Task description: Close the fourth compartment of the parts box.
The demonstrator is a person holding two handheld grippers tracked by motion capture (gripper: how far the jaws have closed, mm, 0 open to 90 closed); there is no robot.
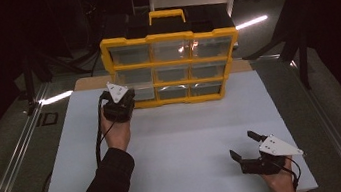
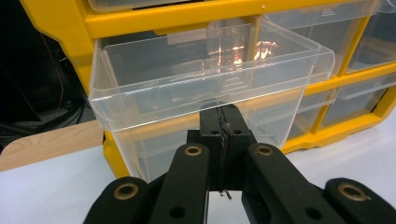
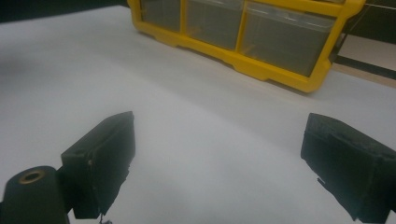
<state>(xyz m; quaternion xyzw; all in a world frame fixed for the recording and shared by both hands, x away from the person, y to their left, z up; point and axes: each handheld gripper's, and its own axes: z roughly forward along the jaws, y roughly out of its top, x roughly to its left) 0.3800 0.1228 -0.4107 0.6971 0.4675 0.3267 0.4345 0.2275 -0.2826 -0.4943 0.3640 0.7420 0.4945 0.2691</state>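
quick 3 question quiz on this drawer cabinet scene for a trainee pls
1. True or false: the left gripper is shut on the front lip of a clear drawer that sticks out of the yellow cabinet.
2. How do the right gripper's jaws stand? A) wide open over the bare white table B) clamped on a drawer C) shut on the cabinet handle
3. Fill in: the pulled-out drawer sits in the cabinet's ___ row, at the left column in the high view.

Key: 1 true; 2 A; 3 bottom
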